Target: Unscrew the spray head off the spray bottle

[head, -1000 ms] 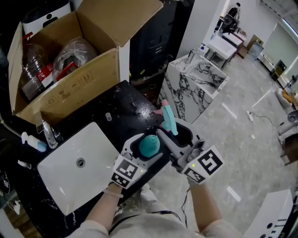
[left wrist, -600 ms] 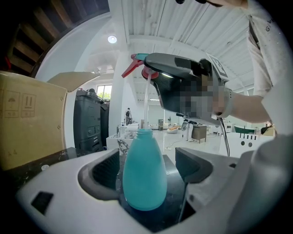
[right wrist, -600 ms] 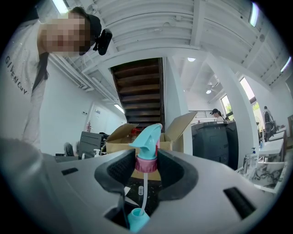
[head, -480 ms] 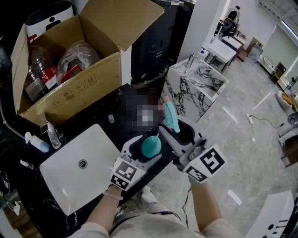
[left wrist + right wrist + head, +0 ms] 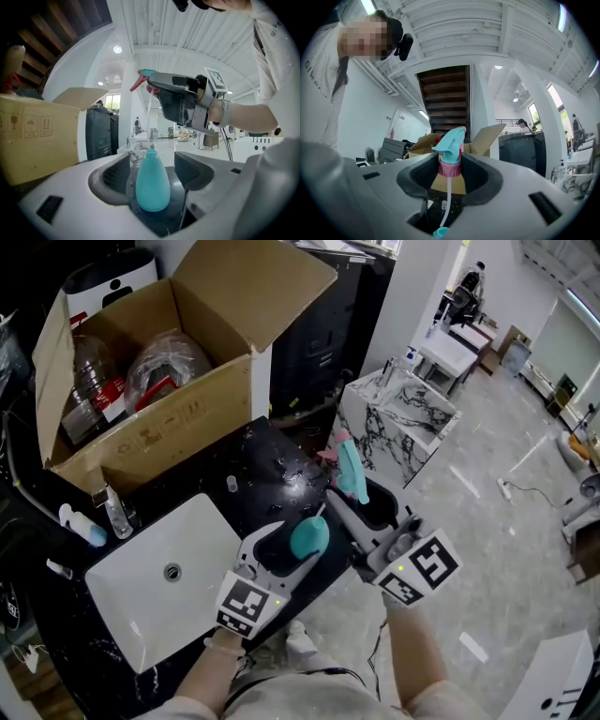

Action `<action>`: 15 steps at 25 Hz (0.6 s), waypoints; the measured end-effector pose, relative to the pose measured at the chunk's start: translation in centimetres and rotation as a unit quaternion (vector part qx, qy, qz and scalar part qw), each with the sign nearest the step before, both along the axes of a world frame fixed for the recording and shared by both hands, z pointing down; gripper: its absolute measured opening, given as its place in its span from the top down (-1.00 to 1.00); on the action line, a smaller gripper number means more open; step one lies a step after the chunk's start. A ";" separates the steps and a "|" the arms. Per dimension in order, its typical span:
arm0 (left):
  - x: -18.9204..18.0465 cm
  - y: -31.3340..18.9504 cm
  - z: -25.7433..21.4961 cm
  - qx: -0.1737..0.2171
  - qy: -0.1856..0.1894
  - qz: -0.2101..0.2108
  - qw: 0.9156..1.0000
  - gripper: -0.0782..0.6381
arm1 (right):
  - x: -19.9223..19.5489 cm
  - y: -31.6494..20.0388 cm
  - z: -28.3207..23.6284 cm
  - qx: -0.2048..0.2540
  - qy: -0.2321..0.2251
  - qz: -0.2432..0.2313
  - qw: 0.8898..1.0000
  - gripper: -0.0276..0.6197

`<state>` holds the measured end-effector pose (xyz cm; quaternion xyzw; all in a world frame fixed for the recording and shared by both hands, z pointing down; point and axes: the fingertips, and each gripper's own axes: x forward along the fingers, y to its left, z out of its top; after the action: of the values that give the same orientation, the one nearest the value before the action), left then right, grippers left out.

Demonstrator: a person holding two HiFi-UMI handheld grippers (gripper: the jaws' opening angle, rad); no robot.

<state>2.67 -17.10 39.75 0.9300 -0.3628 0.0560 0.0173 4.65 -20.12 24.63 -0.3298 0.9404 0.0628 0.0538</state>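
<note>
While the head view looked down over the black table (image 5: 272, 474), the left tool (image 5: 302, 542) had the teal spray bottle (image 5: 310, 534) between its jaws near the table's front edge, beside the white sink (image 5: 141, 606). The right tool (image 5: 356, 498) held the spray head (image 5: 351, 470) just above and beyond the bottle. A cardboard box (image 5: 159, 427) stood open at the back.

Seen from the left gripper view, the bottle stood upright between jaws set wide around its body; they had just been closing and gripped it. Its neck was bare. The head hung above it, its clear dip tube (image 5: 149, 119) dropping toward the neck; whether the tip was inside could not be told.

Seen from the right gripper view, the jaws were half closed, clamped on the head's pink collar (image 5: 451, 168), the tube running down to the bottle's mouth.
</note>
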 end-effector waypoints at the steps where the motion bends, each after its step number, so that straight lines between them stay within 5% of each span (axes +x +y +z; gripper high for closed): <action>1: -0.5 0.1 -0.3 0.009 0.000 -0.010 1.000 -0.02 | 0.0 0.1 -0.2 0.002 0.000 0.001 1.000 0.44; 7: -3.0 0.3 -2.1 0.034 0.022 -0.051 0.998 0.61 | 0.4 0.7 -1.1 0.012 -0.007 0.008 1.000 0.44; 15: -5.5 2.0 -3.1 0.037 0.035 -0.080 0.995 0.76 | 1.1 2.3 -3.2 0.032 -0.008 0.025 0.999 0.44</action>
<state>-2.80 -15.13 36.61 0.8992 -0.4374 0.0090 0.0003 5.72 -17.77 21.44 -0.3520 0.9289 0.0919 0.0698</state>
